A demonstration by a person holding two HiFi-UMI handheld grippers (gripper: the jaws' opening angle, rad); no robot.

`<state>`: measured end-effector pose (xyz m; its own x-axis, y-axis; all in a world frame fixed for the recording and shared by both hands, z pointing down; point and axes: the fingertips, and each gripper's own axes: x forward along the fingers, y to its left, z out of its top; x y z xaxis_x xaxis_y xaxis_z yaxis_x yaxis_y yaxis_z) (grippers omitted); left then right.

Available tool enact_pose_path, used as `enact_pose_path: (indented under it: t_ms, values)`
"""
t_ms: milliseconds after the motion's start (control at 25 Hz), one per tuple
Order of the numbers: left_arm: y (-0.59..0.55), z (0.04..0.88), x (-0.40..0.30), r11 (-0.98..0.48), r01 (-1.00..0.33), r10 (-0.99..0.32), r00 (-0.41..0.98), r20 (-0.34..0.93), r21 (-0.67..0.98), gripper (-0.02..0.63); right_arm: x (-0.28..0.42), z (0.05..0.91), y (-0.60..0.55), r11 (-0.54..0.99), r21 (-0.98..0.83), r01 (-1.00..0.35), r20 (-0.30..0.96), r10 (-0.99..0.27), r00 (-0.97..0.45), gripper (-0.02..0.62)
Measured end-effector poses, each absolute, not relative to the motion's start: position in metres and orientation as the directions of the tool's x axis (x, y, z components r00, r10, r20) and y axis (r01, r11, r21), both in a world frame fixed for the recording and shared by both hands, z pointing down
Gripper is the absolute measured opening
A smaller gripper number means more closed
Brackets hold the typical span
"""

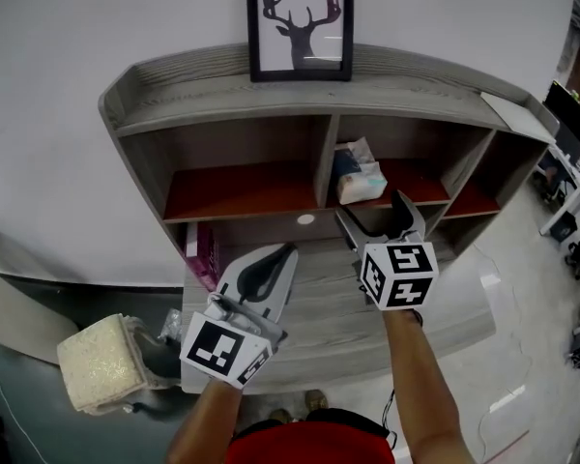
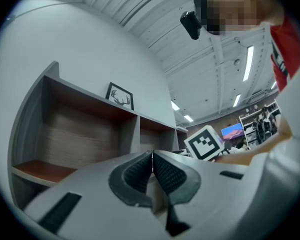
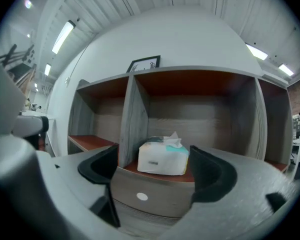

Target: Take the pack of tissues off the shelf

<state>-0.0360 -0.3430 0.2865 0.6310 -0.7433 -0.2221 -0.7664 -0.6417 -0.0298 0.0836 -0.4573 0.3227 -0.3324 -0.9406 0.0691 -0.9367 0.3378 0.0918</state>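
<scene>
A framed deer picture (image 1: 300,22) sits against the white wall (image 1: 77,46); strip lights (image 2: 248,63) line the ribbed ceiling (image 2: 155,14).

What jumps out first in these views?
The pack of tissues sits in the middle compartment of the shelf, straight ahead of the right gripper, whose jaws stand open. The left gripper, shut and empty, hovers beside it; a deer picture stands atop the shelf.

Black-framed print of a stag's head in dark silhouette (image 1: 301,22): upright, flat against plain white wall (image 1: 58,85). Pink flat pack (image 1: 202,251): standing on edge, below and left of the print. Beige coarse-textured block (image 1: 99,362): low at far left, on dark flooring. Black monitors (image 1: 566,112): far right, well apart from the rest. Pale glossy floor (image 1: 522,288) below them. Long white ceiling strip lights (image 3: 63,36) overhead.
</scene>
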Motion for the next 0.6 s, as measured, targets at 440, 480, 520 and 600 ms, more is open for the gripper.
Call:
enact_pose_path:
  t_ms: [440, 480, 520, 600]
  values:
    - [-0.373, 0.298, -0.035, -0.620, -0.784, -0.767, 0.611, -0.199, -0.018, 0.011, 0.085, 0.348, -0.516, 0.339, 0.079, -0.938, 0.214, -0.924, -0.316, 0.483]
    - [-0.375, 0.299, -0.036, -0.618, -0.786, -0.768, 0.609, -0.197, -0.017, 0.011, 0.084, 0.349, -0.519, 0.338, 0.082, -0.937, 0.223, -0.923, -0.314, 0.483]
    - [-0.376, 0.299, -0.036, -0.617, -0.787, -0.769, 0.608, -0.197, -0.016, 0.009, 0.084, 0.350, -0.521, 0.337, 0.085, -0.938, 0.231, -0.922, -0.310, 0.483]
    - [-0.379, 0.300, -0.037, -0.615, -0.788, -0.771, 0.605, -0.198, -0.013, 0.010, 0.084, 0.352, -0.525, 0.331, 0.094, -0.939, 0.250, -0.921, -0.300, 0.477]
